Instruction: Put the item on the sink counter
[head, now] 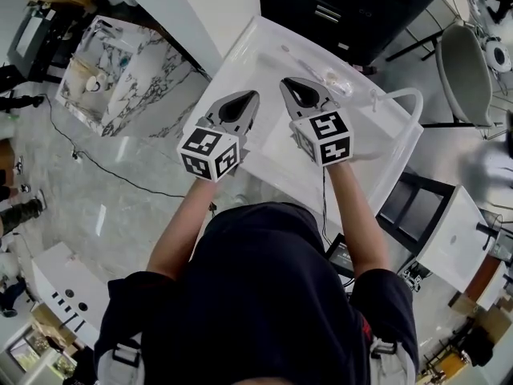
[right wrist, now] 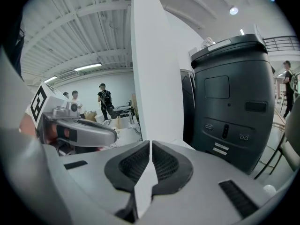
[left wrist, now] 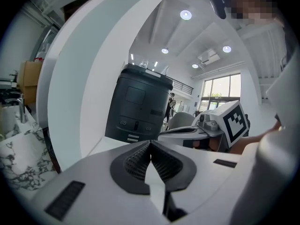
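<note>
In the head view my left gripper (head: pixel 253 95) and right gripper (head: pixel 285 83) are held side by side over the white sink counter (head: pixel 232 62), tips pointing at its back. Both are shut with nothing between the pads. The left gripper view shows its dark ribbed pads (left wrist: pixel 136 161) pressed together, with the right gripper (left wrist: pixel 206 125) alongside. In the right gripper view the right gripper (right wrist: pixel 151 145) is shut too, the left gripper (right wrist: pixel 77 128) beside it. A small clear item (head: pixel 338 83) and a thin white stick (head: pixel 303 56) lie on the counter behind the grippers.
A white curved faucet (head: pixel 403 96) rises at the counter's right end. A dark machine (left wrist: pixel 138 107) and a white column (right wrist: pixel 152 69) stand ahead. A marble vanity (head: pixel 128 62) is to the left, a grey chair (head: pixel 465 62) to the right. People stand far off.
</note>
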`<action>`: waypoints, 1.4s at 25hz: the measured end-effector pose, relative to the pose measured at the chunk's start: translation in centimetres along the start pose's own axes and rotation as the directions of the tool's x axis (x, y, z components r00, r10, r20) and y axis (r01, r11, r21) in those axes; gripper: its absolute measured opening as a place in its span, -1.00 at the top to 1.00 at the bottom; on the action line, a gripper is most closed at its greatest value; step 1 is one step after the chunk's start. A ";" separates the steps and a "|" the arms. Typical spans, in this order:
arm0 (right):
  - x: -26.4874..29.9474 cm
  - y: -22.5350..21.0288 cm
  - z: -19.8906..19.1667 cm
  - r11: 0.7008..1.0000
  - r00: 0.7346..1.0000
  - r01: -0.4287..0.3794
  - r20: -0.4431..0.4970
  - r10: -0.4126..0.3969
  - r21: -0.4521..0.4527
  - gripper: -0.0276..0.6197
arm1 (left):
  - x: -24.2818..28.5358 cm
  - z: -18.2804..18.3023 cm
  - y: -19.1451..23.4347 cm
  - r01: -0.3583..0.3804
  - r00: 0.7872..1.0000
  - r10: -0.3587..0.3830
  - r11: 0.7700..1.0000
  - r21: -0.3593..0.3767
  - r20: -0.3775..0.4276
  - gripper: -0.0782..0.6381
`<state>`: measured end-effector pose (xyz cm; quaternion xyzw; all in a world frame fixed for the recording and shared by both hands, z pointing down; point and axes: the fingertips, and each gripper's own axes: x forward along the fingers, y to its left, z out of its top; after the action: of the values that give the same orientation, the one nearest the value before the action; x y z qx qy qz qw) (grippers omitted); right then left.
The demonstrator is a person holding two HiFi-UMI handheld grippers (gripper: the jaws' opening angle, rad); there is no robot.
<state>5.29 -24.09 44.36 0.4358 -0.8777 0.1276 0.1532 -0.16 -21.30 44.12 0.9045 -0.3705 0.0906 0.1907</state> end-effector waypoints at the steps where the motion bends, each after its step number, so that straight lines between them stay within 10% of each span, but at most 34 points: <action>1: -0.1 0.5 0.1 1.000 1.000 0.001 0.002 -0.001 -0.006 0.79 | -0.4 0.0 0.0 0.001 1.000 -0.001 1.000 0.000 0.005 0.75; 35: -10.6 17.3 3.4 0.995 0.983 0.079 0.172 -0.069 -0.056 0.79 | -19.0 0.5 -5.7 0.041 0.984 -0.051 0.997 0.064 0.170 0.75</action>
<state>-3.05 -7.48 35.60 0.4724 -0.8743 0.0566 0.0959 -9.59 -5.64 36.31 0.9226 -0.3616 0.0191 0.1327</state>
